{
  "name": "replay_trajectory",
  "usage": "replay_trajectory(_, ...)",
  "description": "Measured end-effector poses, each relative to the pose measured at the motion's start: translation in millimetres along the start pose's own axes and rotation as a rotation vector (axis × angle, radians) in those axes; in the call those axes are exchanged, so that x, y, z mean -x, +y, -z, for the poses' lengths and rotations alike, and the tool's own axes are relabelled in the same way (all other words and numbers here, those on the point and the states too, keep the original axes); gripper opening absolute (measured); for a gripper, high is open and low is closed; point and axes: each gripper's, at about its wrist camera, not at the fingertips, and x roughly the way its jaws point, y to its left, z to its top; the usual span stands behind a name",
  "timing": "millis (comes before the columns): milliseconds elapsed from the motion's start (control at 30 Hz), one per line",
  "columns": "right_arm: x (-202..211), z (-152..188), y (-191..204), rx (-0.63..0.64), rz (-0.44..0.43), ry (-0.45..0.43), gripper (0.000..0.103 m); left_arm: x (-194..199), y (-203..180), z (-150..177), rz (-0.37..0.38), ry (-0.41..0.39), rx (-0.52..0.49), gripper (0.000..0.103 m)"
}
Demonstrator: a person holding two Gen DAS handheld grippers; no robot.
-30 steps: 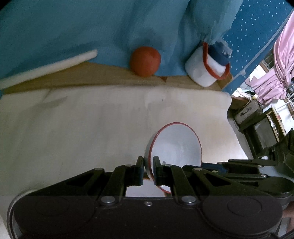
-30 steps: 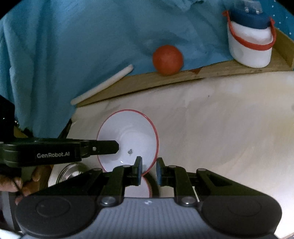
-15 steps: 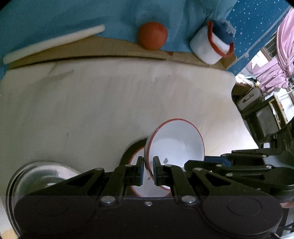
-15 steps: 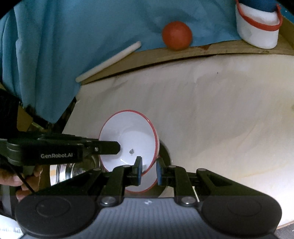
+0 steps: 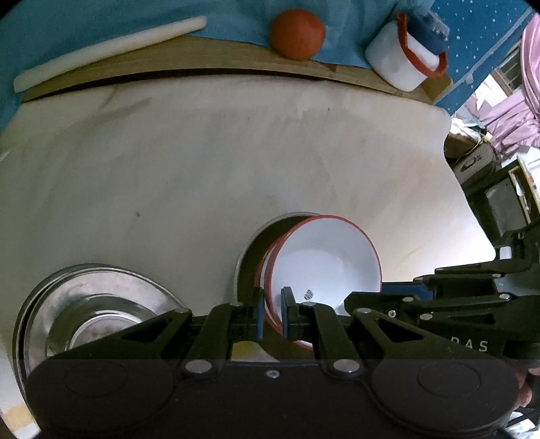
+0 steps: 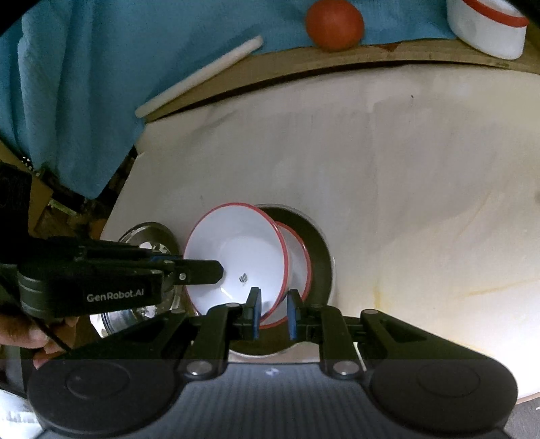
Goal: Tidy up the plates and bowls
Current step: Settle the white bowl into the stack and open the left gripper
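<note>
bowl (image 5: 324, 260), white with a red rim, sits tilted over a second red-rimmed white bowl (image 6: 298, 266) that rests in a dark round pan (image 6: 320, 256) on the pale tabletop (image 5: 202, 162). the left gripper (image 5: 271, 312) has its two blue-padded fingers pressed onto the near rim of the top bowl, one pad inside and one outside, so its jaws are clenched on that bowl. in the right wrist view the left gripper (image 6: 202, 272) reaches in from the left with its tip over the bowl's (image 6: 236, 256) inner wall. the right gripper (image 6: 273, 315) straddles the bowl's near right edge, one finger inside the rim and the other outside near the lower bowl; a small gap shows between the pads and the rim, and it cannot be told whether the jaws are pinching it or just parted around it. in the left wrist view the right gripper's (image 5: 364, 302) black body comes in from the right, its tip by the bowl's lower right rim.

a stack of shiny metal plates (image 5: 91, 304) lies on the table to the left of the pan, well apart from it. along the far edge, on a wooden ledge (image 5: 202, 55) against blue cloth (image 6: 84, 67), are a white stick (image 5: 108, 50), an orange-red ball (image 5: 297, 28) and a white tub with a red handle (image 5: 401, 59).
</note>
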Motion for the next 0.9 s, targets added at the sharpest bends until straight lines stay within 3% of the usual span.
replay_trajectory(400, -9.3, -6.5, 0.4, -0.007, -0.002, 0.032, 0.018, -10.7, -8.8, -8.3, -0.058, 0.041, -0.067, 0.01)
replay_trajectory(900, -13.2, -8.1, -1.4, -0.022, 0.01, 0.049, 0.021, -16.1, -11.2, -9.5, -0.078, 0.059, -0.081, 0.011)
